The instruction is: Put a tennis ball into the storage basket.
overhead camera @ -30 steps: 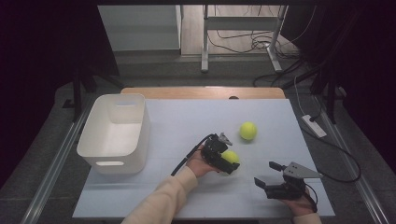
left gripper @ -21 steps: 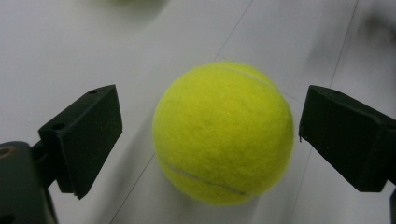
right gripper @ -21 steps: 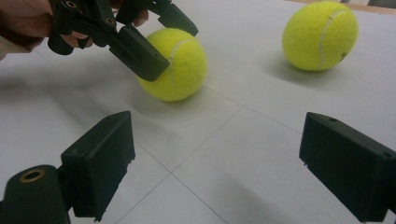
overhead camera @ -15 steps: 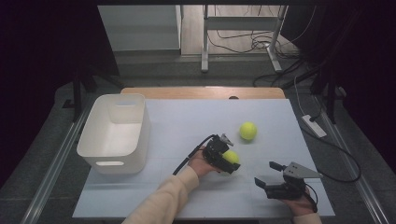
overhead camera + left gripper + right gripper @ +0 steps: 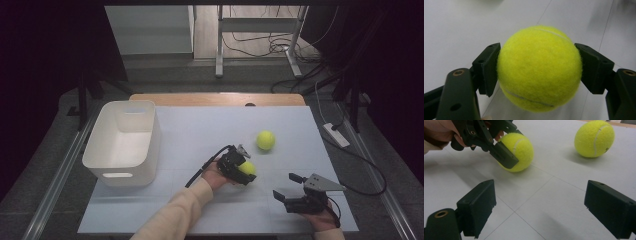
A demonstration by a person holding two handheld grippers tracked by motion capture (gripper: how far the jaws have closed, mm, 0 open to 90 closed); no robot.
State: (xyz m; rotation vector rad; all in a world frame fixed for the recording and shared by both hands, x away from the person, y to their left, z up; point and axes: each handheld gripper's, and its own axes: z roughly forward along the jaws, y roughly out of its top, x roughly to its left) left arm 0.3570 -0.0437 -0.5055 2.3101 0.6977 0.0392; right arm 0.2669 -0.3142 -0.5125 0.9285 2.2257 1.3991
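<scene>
A white bin [image 5: 122, 142] sits at the tabletop's [image 5: 200, 130] left. The left claw [image 5: 243, 171] has just been closing and now grasps a tennis ball [image 5: 539, 68], half hidden from above. A second ball [image 5: 265, 140] lies near. The right claw [image 5: 287, 192] stands released, its hand cut off.

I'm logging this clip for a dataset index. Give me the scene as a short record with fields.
surface: white table
left gripper: jaws have just been closing, now shut on the near tennis ball, which rests on the table
right gripper: open, nothing between the jaws
far tennis ball: loose on the table, beyond the held one
white bin: at the table's left, looks empty
</scene>
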